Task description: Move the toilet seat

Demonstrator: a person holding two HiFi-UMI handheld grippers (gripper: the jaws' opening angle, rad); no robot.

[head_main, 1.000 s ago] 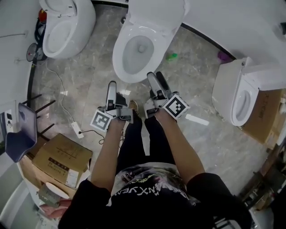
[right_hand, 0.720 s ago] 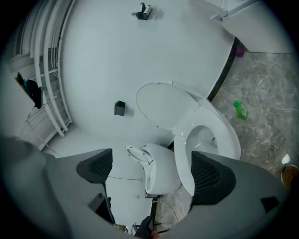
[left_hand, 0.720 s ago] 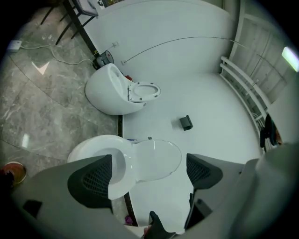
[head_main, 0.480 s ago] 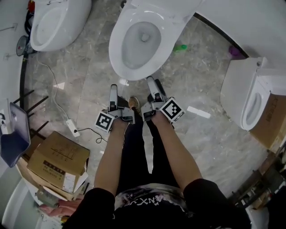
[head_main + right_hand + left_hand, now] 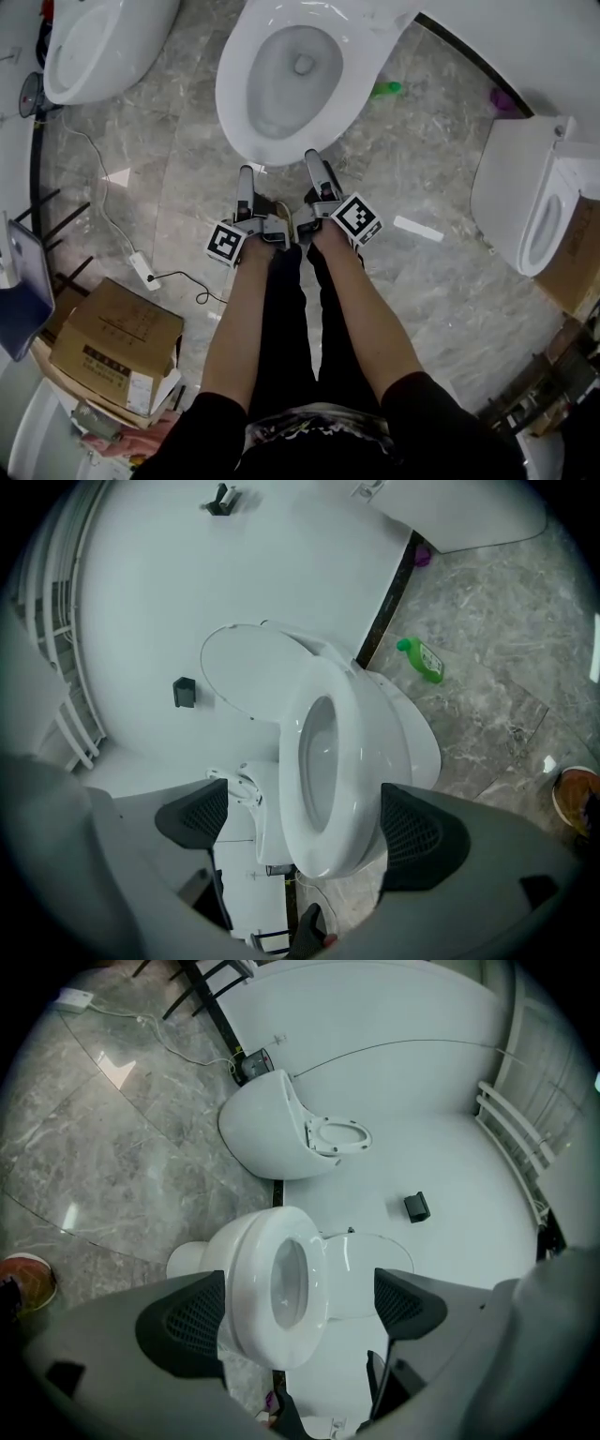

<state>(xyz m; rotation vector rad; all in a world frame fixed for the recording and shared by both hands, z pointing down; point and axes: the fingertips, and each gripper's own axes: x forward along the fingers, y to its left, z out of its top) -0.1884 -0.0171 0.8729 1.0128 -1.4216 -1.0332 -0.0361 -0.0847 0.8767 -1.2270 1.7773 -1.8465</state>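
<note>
White seat (image 5: 234, 108) beyond L tool (image 5: 246, 184), R tool (image 5: 317, 171); untouched?

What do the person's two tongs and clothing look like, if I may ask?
Both the left tongs and right tongs are grey, with dark, mesh-textured pads. Each carries a white cube printed with black square markers. The person wears short black sleeves and black trousers.

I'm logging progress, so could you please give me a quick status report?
Left hand-held gripper and right hand-held gripper open, empty, facing the bowl. Toilet seat down, untouched; lid up. Green bottle off to the side.
</note>
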